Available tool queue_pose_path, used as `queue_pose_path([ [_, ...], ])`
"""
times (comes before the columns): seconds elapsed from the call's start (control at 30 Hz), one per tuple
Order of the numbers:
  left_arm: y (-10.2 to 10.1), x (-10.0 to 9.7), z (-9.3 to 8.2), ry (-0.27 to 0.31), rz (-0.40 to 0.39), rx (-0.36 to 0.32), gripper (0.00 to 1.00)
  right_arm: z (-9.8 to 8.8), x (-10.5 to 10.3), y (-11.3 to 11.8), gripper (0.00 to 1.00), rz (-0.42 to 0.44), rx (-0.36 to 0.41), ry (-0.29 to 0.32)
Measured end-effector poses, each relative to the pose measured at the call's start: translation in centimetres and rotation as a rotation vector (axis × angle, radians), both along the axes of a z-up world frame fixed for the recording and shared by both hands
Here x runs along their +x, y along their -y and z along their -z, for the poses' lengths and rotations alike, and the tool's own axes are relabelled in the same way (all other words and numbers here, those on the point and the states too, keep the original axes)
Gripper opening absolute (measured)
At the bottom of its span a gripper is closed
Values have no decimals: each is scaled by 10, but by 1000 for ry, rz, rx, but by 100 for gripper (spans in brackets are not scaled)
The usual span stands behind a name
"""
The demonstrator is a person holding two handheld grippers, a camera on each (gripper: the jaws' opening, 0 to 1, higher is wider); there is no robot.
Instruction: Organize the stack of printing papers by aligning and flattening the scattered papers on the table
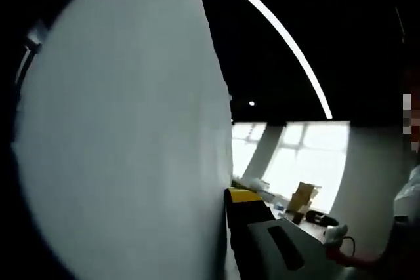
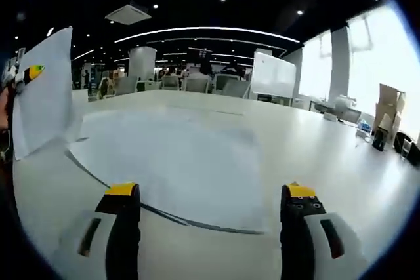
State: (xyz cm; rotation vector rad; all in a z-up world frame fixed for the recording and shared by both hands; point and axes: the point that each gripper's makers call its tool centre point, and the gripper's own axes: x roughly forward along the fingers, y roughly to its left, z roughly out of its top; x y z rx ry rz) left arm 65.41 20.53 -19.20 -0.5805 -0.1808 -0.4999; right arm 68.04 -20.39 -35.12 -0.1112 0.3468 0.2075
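Lifting one sheet (image 2: 42, 93), left gripper (image 2: 26, 73) clamped.

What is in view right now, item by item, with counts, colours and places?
Lifted white sheet of printing paper: one, white, held up off the table at the left of the right gripper view; it also covers the left gripper view.
Flat white sheets of paper: count unclear, white, lying on the table ahead of the right jaws.
Large white table: one, white.
Brown cardboard boxes: a few, brown, by the windows.
Left hand-held gripper: one, yellow-tipped, shut on the lifted sheet.
Right hand-held gripper: one, black with yellow tips, open above the table.
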Motion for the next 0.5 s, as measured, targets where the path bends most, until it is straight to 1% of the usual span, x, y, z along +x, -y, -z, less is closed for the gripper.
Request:
queue_pose_path([
  [0.03,0,0,0,-1,-1,-1,6,3,-1,-1,85,-1,-4,-10],
  [0.1,-1,0,0,0,-2,-7,6,3,-1,0,83,2,11,-10],
  [0.2,-2,-1,0,2,-8,-7,6,9,-2,-4,78,-13,80,-48],
  [0.23,-2,-1,0,3,-10,-7,6,6,2,0,78,-12,55,-32],
  [0.3,-2,-1,0,3,-10,-8,6,8,2,-1,77,-12,67,-42],
  [0.37,-2,-1,1,1,-10,-8,6,7,-1,-5,73,-25,68,-39],
  [0.43,-2,-1,2,-1,-9,-7,6,7,-2,-8,66,-40,65,-40],
  [0.5,-1,-1,3,-3,-8,-6,6,2,-6,-15,62,-57,63,-40],
])
